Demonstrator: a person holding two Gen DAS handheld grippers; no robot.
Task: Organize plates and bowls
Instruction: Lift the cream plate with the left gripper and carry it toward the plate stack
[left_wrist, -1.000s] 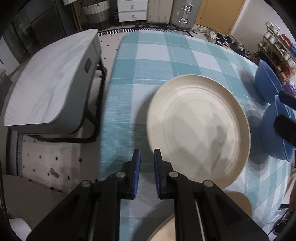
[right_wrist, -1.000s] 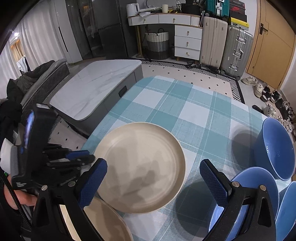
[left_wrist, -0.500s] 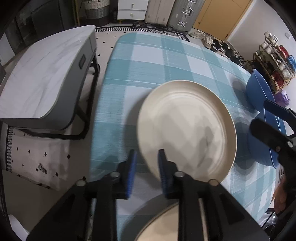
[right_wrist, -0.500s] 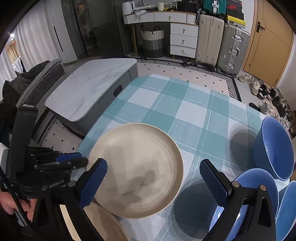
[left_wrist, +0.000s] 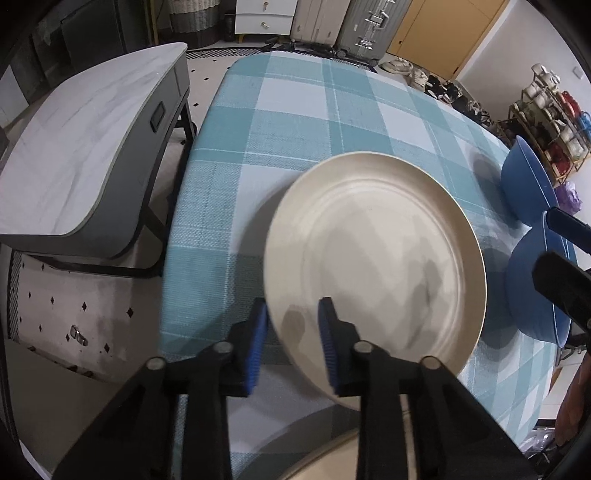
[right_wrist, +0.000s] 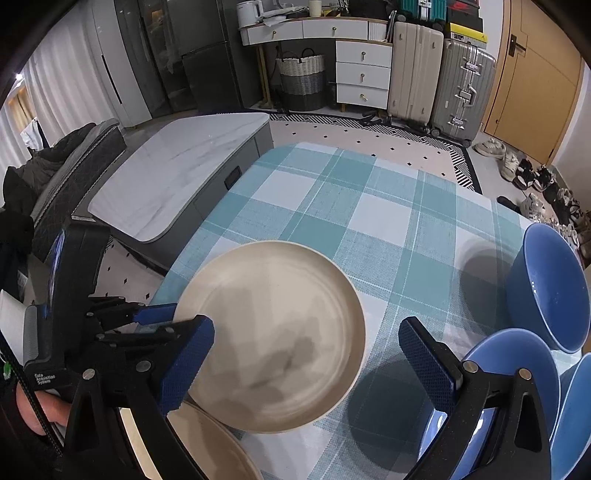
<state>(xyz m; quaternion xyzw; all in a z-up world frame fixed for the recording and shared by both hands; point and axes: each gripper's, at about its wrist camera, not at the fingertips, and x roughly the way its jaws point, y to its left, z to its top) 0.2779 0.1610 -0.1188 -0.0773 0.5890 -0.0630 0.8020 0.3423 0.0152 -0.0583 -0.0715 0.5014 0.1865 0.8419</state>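
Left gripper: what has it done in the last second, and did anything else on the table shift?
The left gripper moved forward and opened from nearly shut; its fingers now straddle the near rim of the cream plate, not yet clamped. The plate appears not to have moved on the checked tablecloth. The right gripper stayed wide open and empty, and the blue bowls stayed put.

Bare checked tablecloth (right_wrist: 369, 206) beyond plate (right_wrist: 273, 332) – blue bowls (right_wrist: 550, 288) crowding right
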